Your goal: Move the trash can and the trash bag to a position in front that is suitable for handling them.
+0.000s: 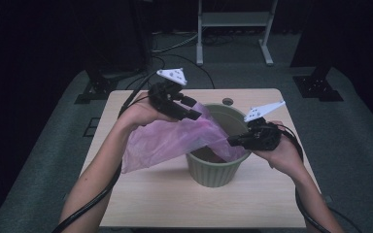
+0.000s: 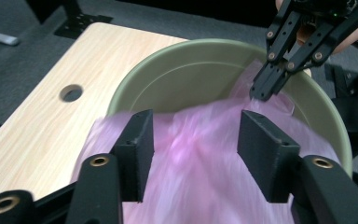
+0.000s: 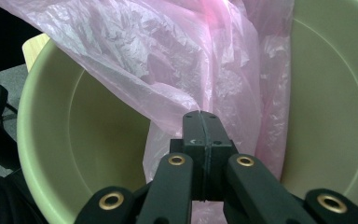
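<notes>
A dark room with grey carpet is surrounding a light wooden table (image 1: pixel 150 199), and a pale metal stand is standing on the floor beyond its far edge. A green bucket (image 1: pixel 215 172) is sitting upright on the table, right of the middle and nearer the far edge than the near one, just in front of a small round hole (image 1: pixel 228 101) in the tabletop by the far edge. A pink plastic bag (image 1: pixel 165 141) is draping over the bucket's left rim, one part hanging down inside the bucket and the rest spreading out to the left above the table toward its left edge. The left gripper (image 1: pixel 193 114) is hovering over the bucket's far left rim, its fingers (image 2: pixel 137 144) standing spread apart with the pink film lying between and beneath them; the pads are not pressing on it, and the film there is looking blurred in the left gripper view. The right gripper (image 1: pixel 234 141) is reaching in over the bucket's right rim, its fingers (image 3: pixel 200 135) pressed together and pinching a fold of the bag inside the bucket's mouth. The two grippers are sitting near each other across the bucket's opening, and black cables are trailing back along both forearms toward the near edge.
</notes>
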`<state>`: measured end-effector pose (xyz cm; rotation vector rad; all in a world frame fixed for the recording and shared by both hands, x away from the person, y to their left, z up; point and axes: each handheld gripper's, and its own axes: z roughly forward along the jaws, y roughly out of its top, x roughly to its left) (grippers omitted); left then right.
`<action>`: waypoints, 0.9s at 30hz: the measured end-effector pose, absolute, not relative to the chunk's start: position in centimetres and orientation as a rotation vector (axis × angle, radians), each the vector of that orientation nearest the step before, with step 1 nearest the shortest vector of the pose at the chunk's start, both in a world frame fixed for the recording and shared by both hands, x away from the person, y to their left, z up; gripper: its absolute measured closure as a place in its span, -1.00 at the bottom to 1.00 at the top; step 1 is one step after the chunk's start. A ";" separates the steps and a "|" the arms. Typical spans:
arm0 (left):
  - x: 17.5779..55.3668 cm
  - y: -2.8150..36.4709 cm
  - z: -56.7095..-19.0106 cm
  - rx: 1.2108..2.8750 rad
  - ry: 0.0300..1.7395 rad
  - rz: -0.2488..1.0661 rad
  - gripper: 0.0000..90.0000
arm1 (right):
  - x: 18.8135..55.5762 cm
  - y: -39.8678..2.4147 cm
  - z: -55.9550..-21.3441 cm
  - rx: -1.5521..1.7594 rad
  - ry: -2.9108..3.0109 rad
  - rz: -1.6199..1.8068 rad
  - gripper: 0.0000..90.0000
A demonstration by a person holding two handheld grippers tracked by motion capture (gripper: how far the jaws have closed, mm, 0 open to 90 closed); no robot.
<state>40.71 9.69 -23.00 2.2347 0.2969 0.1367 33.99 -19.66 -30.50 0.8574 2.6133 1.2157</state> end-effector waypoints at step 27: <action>37.5 21.4 -25.0 2.123 0.426 0.190 -0.09 | 35.1 -16.6 -26.9 0.730 2.729 1.125 0.27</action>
